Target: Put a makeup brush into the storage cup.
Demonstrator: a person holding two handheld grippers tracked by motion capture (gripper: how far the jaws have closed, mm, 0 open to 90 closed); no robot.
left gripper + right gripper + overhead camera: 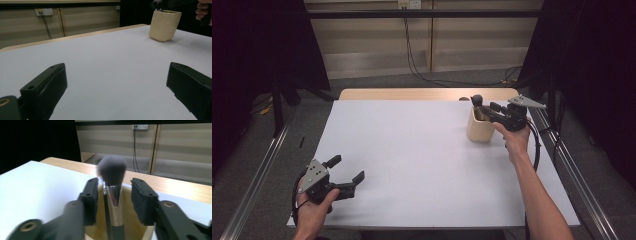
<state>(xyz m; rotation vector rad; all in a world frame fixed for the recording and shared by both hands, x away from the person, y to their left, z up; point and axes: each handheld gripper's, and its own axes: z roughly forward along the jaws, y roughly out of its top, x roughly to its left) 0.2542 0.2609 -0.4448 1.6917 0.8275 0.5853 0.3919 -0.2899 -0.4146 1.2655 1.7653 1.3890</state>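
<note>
Grey-bristled makeup brush (111, 173) upright in beige cup (479, 129), between right gripper (113, 200) pads, jaws parted, not pressing it

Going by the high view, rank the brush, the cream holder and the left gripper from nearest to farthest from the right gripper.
1. Brush: between the open jaws of the right gripper, standing in the holder, no pad on it.
2. Cream holder: directly under the jaws, at the table's far right.
3. Left gripper: farthest, across the white table at its near left corner.
</note>
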